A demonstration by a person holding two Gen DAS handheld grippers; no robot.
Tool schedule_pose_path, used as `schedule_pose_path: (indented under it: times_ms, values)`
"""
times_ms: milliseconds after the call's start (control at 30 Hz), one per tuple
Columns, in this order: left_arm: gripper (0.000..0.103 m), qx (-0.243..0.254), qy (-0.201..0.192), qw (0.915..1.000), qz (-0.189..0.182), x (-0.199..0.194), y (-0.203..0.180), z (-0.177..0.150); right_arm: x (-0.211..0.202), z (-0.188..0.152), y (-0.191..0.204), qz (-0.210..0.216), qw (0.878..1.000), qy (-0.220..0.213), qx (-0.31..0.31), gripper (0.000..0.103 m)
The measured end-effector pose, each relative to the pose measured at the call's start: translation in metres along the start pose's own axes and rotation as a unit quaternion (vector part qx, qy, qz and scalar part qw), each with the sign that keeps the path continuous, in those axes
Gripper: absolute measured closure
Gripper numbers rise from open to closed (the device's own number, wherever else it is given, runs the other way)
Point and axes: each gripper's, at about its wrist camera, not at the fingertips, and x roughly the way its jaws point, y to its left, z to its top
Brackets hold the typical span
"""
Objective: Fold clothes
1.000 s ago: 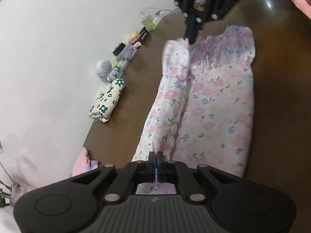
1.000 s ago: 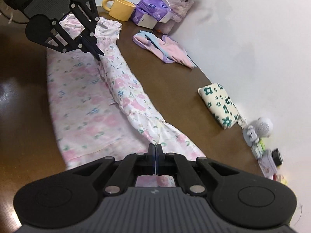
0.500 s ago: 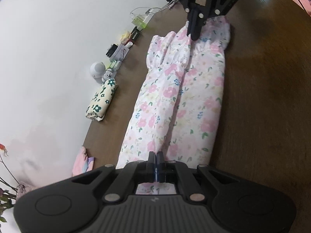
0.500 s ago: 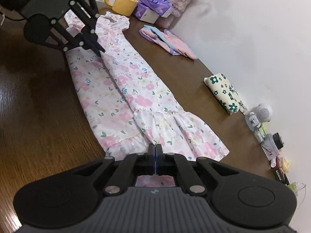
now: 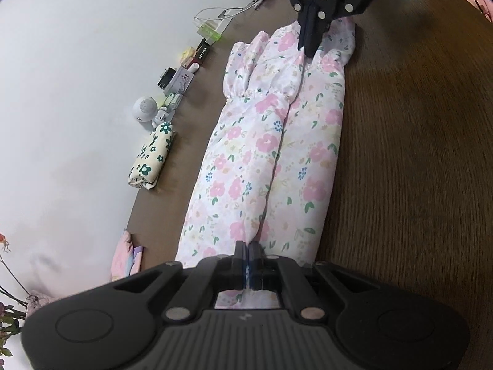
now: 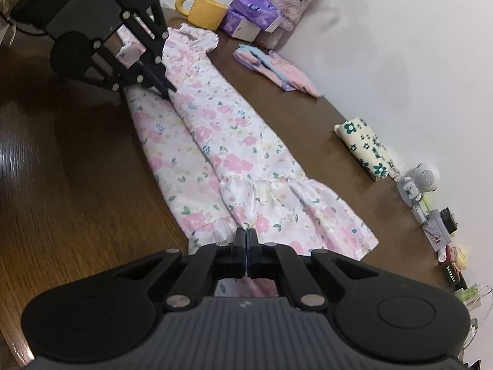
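A long white dress with pink flowers [image 5: 268,160] lies stretched lengthwise on the brown wooden table [image 5: 416,169], folded along its length with one side lapped over the other. My left gripper [image 5: 248,246] is shut on the fold edge at the top end of the dress. In the right wrist view the same left gripper [image 6: 171,88] pinches the dress [image 6: 222,141] near the sleeves. My right gripper [image 6: 246,231] is shut on the fold at the ruffled hem, and it shows far off in the left wrist view [image 5: 309,49].
Along the wall side stand a folded cream cloth with green flowers [image 6: 365,151], a folded pink and blue garment [image 6: 274,67], a yellow mug [image 6: 203,12], a purple tissue pack [image 6: 252,12], a white round speaker [image 6: 426,175] and small clutter with cables [image 5: 212,27].
The two grippers have moved apart and down. The dress, raised and bunched at the fold a second ago, now lies stretched out long and flat on the table.
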Motion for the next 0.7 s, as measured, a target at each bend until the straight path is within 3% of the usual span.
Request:
schedule_pose_path:
  times_ms: [233,333,600,700]
  values:
    - [0.102,-0.006,-0.027,0.9983,0.052,-0.009,0.01,0.0,-0.014,0.005,-0.002,-0.04,0.999,-0.028,-0.001,0.103]
    - [0.102,-0.002,-0.026,0.9987,0.043,-0.014,0.008,0.0,-0.028,0.014,-0.01,-0.054,0.997,-0.046,0.004,0.103]
    - [0.102,0.011,-0.021,0.9997,0.006,-0.02,-0.005,-0.002,-0.022,0.004,0.008,0.016,1.0,0.008,-0.002,0.103]
    - [0.102,0.003,-0.018,0.9998,-0.005,-0.017,-0.003,-0.002,-0.018,0.0,0.015,0.017,1.0,0.016,0.005,0.103]
